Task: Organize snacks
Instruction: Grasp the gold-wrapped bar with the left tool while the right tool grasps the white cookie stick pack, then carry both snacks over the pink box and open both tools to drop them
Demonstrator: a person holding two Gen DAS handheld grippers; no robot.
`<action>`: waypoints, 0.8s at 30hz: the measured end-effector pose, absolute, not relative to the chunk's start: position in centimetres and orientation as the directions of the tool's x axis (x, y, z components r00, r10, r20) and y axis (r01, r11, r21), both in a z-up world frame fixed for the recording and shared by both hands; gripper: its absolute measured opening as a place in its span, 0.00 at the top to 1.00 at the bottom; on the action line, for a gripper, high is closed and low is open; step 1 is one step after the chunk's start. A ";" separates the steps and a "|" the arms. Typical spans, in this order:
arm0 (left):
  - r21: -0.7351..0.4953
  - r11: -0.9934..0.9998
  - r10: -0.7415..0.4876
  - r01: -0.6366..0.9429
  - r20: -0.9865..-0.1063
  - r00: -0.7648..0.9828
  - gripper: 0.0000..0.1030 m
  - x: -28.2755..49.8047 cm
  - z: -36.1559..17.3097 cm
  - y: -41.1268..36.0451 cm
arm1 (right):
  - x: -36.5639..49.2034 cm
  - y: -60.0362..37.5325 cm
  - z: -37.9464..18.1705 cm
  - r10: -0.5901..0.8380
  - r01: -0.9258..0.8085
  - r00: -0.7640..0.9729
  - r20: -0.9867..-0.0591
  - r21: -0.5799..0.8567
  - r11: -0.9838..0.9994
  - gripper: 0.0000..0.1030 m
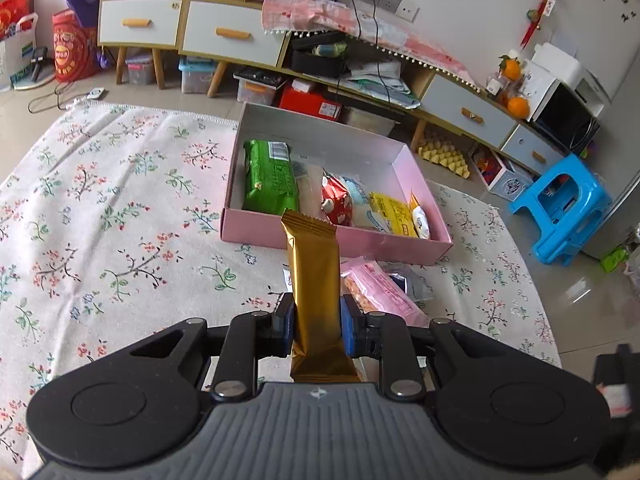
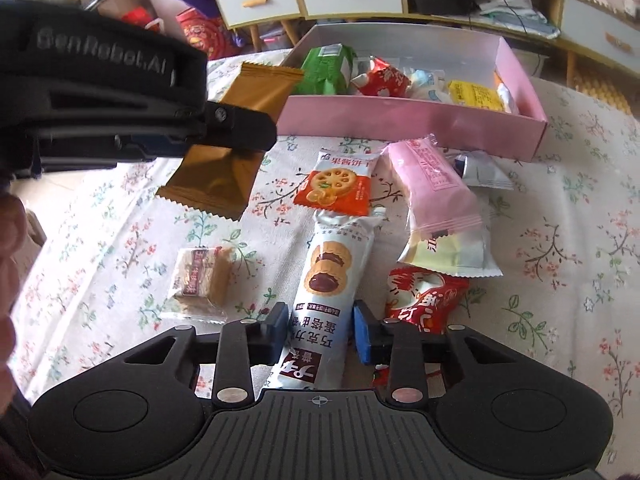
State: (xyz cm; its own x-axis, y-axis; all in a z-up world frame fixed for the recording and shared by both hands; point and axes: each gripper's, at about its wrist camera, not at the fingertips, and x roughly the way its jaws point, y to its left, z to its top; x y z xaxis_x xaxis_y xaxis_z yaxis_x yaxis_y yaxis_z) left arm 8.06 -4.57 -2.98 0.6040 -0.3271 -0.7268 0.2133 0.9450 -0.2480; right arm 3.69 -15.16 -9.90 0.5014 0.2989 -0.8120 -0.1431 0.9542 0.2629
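The left gripper [image 1: 318,318] is clamped on a gold snack bar [image 1: 314,268], with the pink box [image 1: 336,240] just ahead already holding several packets. The right gripper [image 2: 320,330] sits part-open astride a white chocolate-biscuit packet [image 2: 324,292], not visibly pinching it. Roughly half seems sorted: about six snacks lie loose on the surface [image 2: 560,280] around the right gripper.

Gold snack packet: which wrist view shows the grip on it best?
Left wrist: the gold snack packet sits centred between the left gripper pads, full length visible. Right wrist shows it side-on, partly hidden by the gripper body.
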 end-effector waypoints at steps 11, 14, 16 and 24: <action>-0.217 0.952 -0.306 0.217 -0.720 0.623 0.80 8.1 -2.7 -4.4 | 3.9 -16.8 -8.0 0.422 -0.085 0.483 -0.767 0.438 0.895 0.72; -0.211 0.953 -0.303 0.218 -0.719 0.626 0.80 8.1 -2.6 -4.5 | 4.1 -17.5 -7.8 0.445 -0.057 0.477 -0.758 0.478 0.876 0.72; -0.206 0.954 -0.299 0.219 -0.717 0.629 0.80 8.1 -2.6 -4.5 | 4.2 -18.1 -7.4 0.465 -0.052 0.478 -0.745 0.505 0.862 0.72; -0.138 0.964 -0.255 0.227 -0.723 0.642 0.80 8.0 -2.6 -4.8 | 4.5 -19.8 -7.1 0.461 -0.011 0.484 -0.743 0.522 0.853 0.72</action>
